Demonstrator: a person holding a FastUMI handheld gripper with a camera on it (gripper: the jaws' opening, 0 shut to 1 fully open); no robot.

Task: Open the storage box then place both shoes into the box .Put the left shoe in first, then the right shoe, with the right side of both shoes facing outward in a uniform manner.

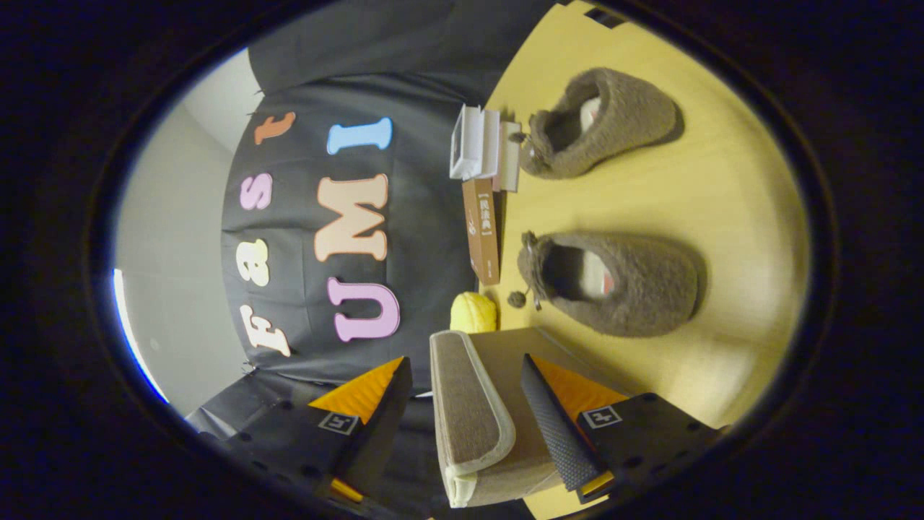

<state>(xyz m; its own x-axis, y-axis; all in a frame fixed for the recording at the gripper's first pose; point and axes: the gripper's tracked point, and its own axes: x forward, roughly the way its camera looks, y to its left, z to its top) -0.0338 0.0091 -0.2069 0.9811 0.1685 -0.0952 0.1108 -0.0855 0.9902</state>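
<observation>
The storage box (pixel 480 412) sits between the fingers of the hand-held gripper (pixel 462 412), its padded lid edge facing up toward the camera. It looks like fabric-covered board: light, fairly stiff in the panels but soft at the rim, so the raised lid lip seems the sensible place to pinch and lift. The fingers stand wide apart, one on either side of the lid. The one on the table side lies close against the box wall, though whether it actually touches I cannot tell; the other is clear of it. Nothing is clamped. Beyond the box, on the table (pixel 736 188), lie two fuzzy grey slippers: the nearer shoe (pixel 613 282) just ahead of the fingers, the farther shoe (pixel 603 123) well beyond. Both look soft, light and easily squashed.
</observation>
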